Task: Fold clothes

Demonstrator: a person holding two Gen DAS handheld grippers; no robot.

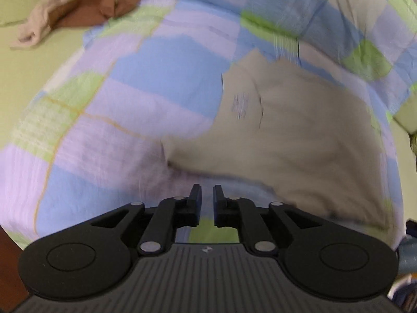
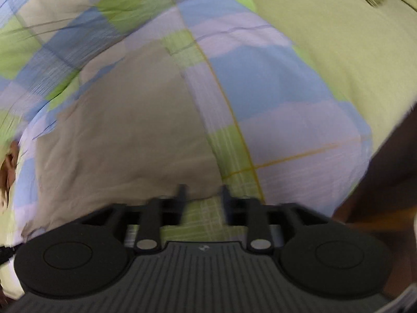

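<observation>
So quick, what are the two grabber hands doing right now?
Left gripper: open a little, holding nothing, near the beige garment.
Right gripper: open, holding nothing, over the checked blanket.

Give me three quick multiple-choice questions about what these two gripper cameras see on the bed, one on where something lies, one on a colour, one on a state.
1. Where does the brown garment lie in the left wrist view?
A. upper left, on the green sheet
B. between the jaws
C. on the beige garment

2. What colour is the garment nearest both grippers?
A. red
B. beige
C. black

3. How do the right gripper jaws stand?
A. clamped on cloth
B. apart, with nothing between them
C. out of view

Answers:
1 A: it sits far up left, beyond the checked quilt.
2 B: a flat beige piece lies just ahead of each.
3 B: a gap shows, with quilt behind it.
</observation>
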